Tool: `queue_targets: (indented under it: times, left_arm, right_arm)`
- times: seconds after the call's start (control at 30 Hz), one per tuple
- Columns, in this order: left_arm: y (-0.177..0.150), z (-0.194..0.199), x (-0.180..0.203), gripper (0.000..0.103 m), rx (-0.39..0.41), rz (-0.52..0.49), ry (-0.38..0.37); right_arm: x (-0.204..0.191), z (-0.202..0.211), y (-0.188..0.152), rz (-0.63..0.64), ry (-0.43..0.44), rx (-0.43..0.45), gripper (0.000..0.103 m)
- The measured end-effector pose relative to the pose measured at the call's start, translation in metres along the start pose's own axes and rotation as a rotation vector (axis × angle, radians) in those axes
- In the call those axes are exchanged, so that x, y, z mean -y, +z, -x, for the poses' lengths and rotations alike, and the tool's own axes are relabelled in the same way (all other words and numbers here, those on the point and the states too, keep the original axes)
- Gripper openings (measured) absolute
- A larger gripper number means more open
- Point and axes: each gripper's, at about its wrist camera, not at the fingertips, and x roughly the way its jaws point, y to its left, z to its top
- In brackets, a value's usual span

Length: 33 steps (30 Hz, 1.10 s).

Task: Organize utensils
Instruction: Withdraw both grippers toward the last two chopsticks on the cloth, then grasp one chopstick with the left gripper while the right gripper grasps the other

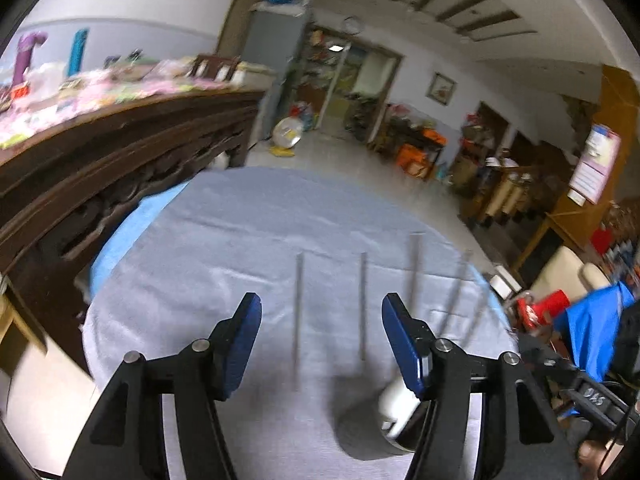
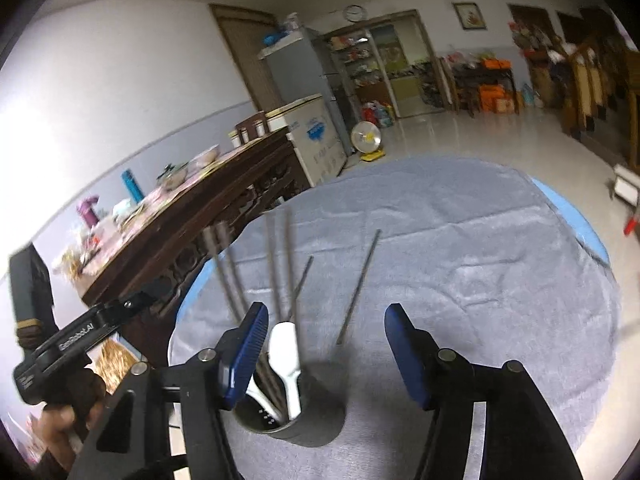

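We found the left gripper [image 1: 322, 344] with its jaws standing apart and nothing between the blue pads [image 1: 244, 344]; only grey cloth [image 1: 240, 240] showed through the gap. Two loose chopsticks [image 1: 298, 320] lay on the cloth just ahead of that claw, side by side but apart, running away from it. Beside its right finger, low and partly hidden, stood the dark holder cup [image 1: 360, 432] with a white spoon [image 1: 396, 400] in it, and more chopsticks rose from the cup past that finger.

The right gripper [image 2: 324, 344] was also spread wide and held nothing. From its camera we saw the holder cup [image 2: 312, 420] just below and behind its left pad [image 2: 248, 352], upright on the cloth [image 2: 480, 280]. The cup carried two white spoons [image 2: 284, 352] and several grey chopsticks [image 2: 276, 264] leaning away from the claw. Two single chopsticks [image 2: 360, 284] lay flat on the cloth ahead of the open jaws, neither touched. Far to that claw's left we saw a hand [image 2: 68, 420] gripping the other gripper's black handle, beside a dark carved wooden sideboard [image 2: 208, 240].
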Motion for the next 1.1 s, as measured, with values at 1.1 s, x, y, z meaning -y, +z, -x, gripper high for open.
queue_targets:
  times: [1.1]
  left_arm:
    - [0.041,-0.311,0.008,0.032,-0.821,-0.100,0.255]
  right_arm:
    - [0.119,-0.196,0.045,-0.157,-0.067,-0.614,0.064]
